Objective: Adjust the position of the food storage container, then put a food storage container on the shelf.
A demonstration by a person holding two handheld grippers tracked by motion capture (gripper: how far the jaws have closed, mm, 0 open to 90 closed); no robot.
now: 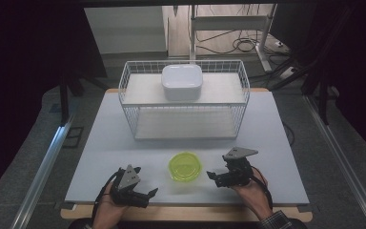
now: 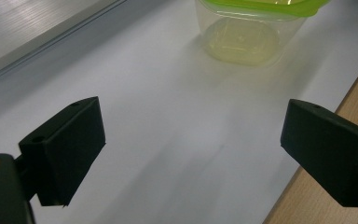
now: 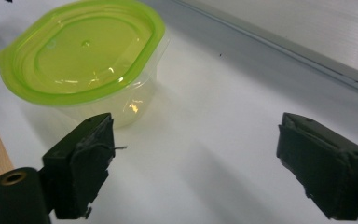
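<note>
A clear plastic tub with a lime-green lid [image 1: 186, 166] stands on the white tabletop [image 1: 105, 152] near the front, between my two grippers. It sits at the top of the left gripper view [image 2: 251, 32] and at the upper left of the right gripper view [image 3: 84, 60]. My left gripper [image 1: 150, 193] rests near the front edge, left of the tub, with its jaws wide apart and nothing between them [image 2: 191, 154]. My right gripper [image 1: 213, 177] lies just right of the tub, apart from it, jaws wide apart over bare table [image 3: 196, 168].
A white wire basket rack [image 1: 183, 102] stands across the middle of the table. A white lidded box [image 1: 181, 81] sits on its top shelf. The wooden table edge [image 2: 317, 196] runs close beside my left gripper. Cables and a metal stand [image 1: 228, 33] lie beyond the table.
</note>
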